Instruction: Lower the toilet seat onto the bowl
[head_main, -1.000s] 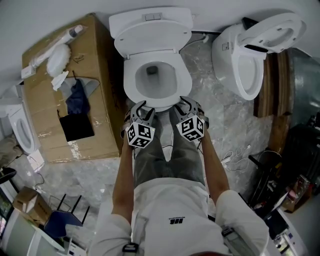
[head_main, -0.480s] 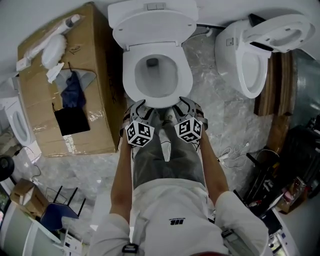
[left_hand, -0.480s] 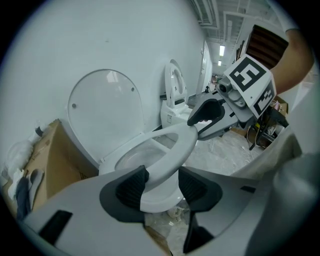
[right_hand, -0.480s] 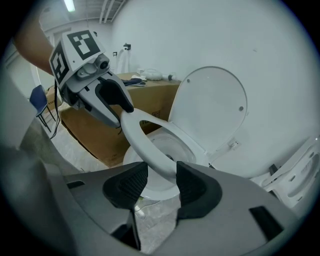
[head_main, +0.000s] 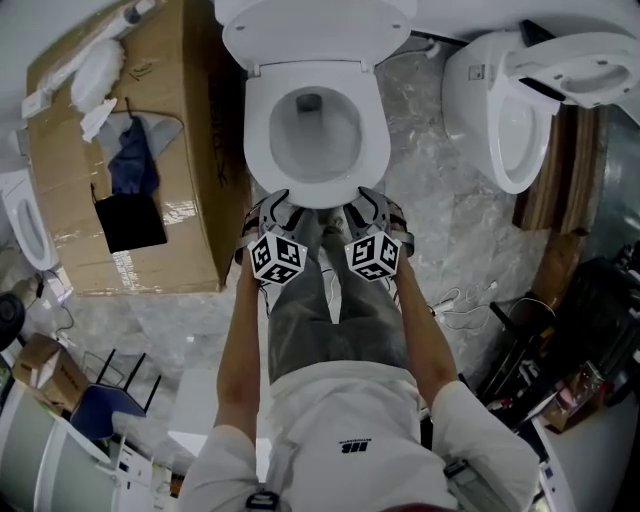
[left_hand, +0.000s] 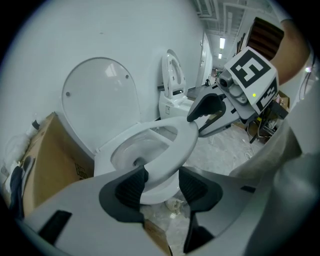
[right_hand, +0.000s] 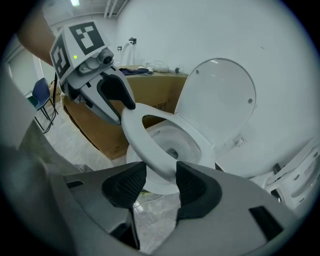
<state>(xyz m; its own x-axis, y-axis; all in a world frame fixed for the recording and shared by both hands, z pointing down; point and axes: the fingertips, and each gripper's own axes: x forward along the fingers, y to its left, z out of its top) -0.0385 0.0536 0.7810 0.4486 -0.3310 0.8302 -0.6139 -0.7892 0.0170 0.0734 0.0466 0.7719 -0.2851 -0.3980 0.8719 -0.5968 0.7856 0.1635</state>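
Standing over the toilet, a person (head_main: 335, 330) holds both grippers down at the front of the toilet seat (head_main: 256, 140). The seat is low over the bowl (head_main: 315, 140) but not flat yet: in both gripper views its front rim hangs a little above the bowl rim w/ a thin gap under it, hinge end at the back. Left gripper (left_hand: 161, 184): jaws wide apart & just been opening, seat's front rim btwn the pads (left_hand: 131, 189), sitting loose there rather than clamped. Right gripper (right_hand: 161, 183): jaws approx as wide, seat rim fills the space btwn its pads (right_hand: 126, 189), both against it, so it has hold of the seat. In the head view the two grippers sit side by side at the seat's front edge, marker cubes (head_main: 277, 258) facing up. Lid (left_hand: 100, 105) stands upright at the back. The toilet is at the far edge of the floor (head_main: 440, 225). A cardboard box (head_main: 200, 110) lies just beside it along the floor's left side w/ a blue cloth (head_main: 130, 165) on top. A second toilet (head_main: 505, 120) stands near the floor's far right corner, well apart from the first.
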